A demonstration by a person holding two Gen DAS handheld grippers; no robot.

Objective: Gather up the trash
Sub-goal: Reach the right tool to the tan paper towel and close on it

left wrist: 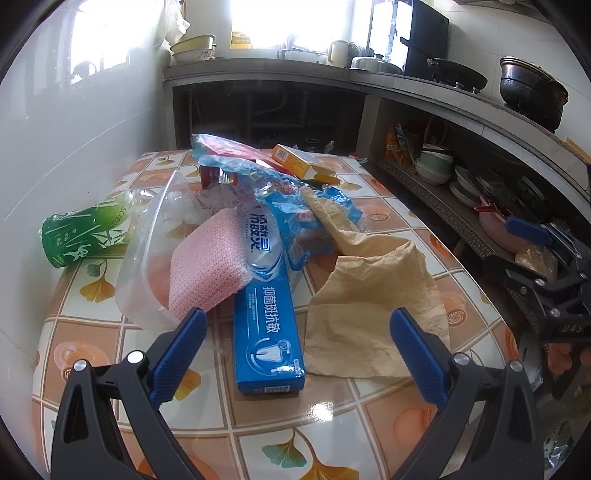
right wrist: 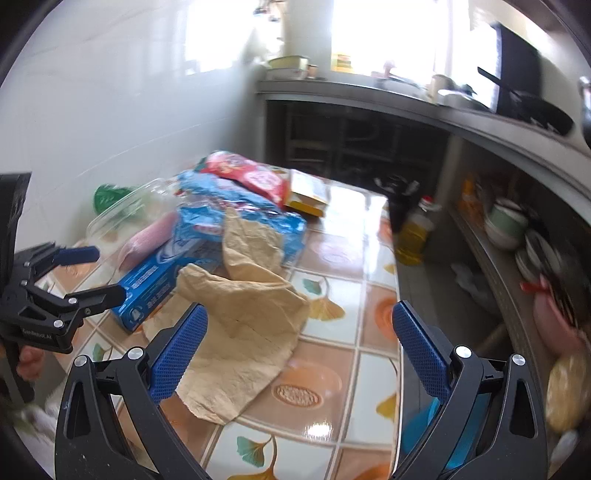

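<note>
Kitchen; leaf-patterned tiled table [left wrist: 369, 413]; trash

Bright daylight from the windows [left wrist: 295, 22] behind the counter [left wrist: 369, 79], blown out to pure white there in both views. Strong white glare on the glossy tablecloth [left wrist: 321, 410] below the toothpaste box [left wrist: 267, 332], and a long streak of it in the right wrist view toward the far edge. Soft sheen on the tiled wall [left wrist: 74, 147] left of the table. Deep shade under the counter. Left wrist view sharp; right wrist view smeared with motion blur, worst at the shelf [right wrist: 517, 258] on the right. Heavy fisheye bending and black corners throughout.
</note>
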